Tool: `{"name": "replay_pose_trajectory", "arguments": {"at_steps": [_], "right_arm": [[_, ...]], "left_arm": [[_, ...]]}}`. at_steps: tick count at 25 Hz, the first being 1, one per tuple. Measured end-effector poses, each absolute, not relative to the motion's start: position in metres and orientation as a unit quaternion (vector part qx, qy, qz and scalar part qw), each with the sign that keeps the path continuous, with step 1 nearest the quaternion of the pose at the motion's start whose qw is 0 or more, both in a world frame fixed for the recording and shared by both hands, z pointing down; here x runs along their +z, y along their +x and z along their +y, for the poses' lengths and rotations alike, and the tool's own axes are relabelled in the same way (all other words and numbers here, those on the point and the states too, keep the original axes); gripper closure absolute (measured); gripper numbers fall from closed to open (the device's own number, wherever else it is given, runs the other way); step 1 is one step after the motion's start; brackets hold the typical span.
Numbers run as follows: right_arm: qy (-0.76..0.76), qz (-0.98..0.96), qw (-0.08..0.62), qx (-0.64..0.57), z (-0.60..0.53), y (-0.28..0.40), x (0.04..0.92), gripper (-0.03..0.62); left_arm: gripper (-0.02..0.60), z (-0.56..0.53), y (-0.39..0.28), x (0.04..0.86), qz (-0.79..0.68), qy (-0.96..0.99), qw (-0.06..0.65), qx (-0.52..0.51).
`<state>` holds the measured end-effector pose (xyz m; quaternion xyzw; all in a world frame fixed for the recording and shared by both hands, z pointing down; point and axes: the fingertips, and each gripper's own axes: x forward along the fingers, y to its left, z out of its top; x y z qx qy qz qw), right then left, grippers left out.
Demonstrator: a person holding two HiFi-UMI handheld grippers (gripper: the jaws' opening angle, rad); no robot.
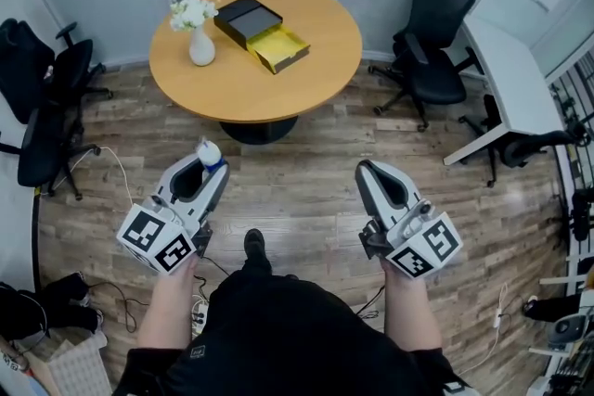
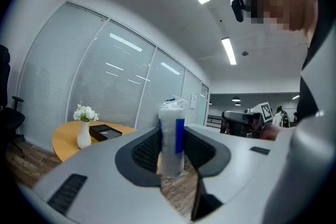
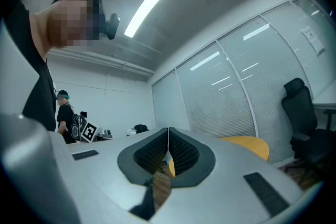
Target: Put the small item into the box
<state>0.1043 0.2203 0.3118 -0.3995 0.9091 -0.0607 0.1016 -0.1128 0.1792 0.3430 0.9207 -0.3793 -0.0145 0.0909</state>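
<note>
My left gripper [image 1: 210, 164] is shut on a small white item with a blue patch [image 1: 210, 153], wrapped in clear plastic; in the left gripper view the small item [image 2: 171, 136] stands upright between the jaws. My right gripper [image 1: 368, 173] is shut with nothing in it, its jaws meeting at the tips [image 3: 167, 136]. The box [image 1: 261, 33] lies open on the round wooden table [image 1: 306, 60], well ahead of both grippers: a black lid part beside a yellow tray part. Both grippers hang over the floor, short of the table.
A white vase of flowers [image 1: 199, 31] stands on the table left of the box. Black office chairs [image 1: 432, 42] [image 1: 48, 107] flank the table. A white desk [image 1: 509, 83] runs along the right. Cables [image 1: 116, 172] lie on the wood floor at left.
</note>
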Motion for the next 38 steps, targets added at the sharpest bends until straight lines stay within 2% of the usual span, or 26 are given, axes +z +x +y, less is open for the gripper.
{"name": "replay_pose_trajectory", "arguments": {"at_steps": [9, 23, 38], "right_arm": [[-0.410, 0.905, 0.089, -0.069, 0.142, 0.073, 0.311, 0.559], [-0.420, 0.902, 0.082, -0.055, 0.086, 0.019, 0.301, 0.557], [-0.401, 0.910, 0.080, -0.069, 0.028, 0.020, 0.315, 0.557]], "left_arm": [[0.448, 0.097, -0.132, 0.339, -0.359, 0.929, 0.087, -0.013], [0.448, 0.034, -0.192, 0.333, -0.349, 0.933, 0.081, -0.023], [0.448, -0.017, -0.184, 0.347, -0.356, 0.929, 0.095, -0.020]]}}
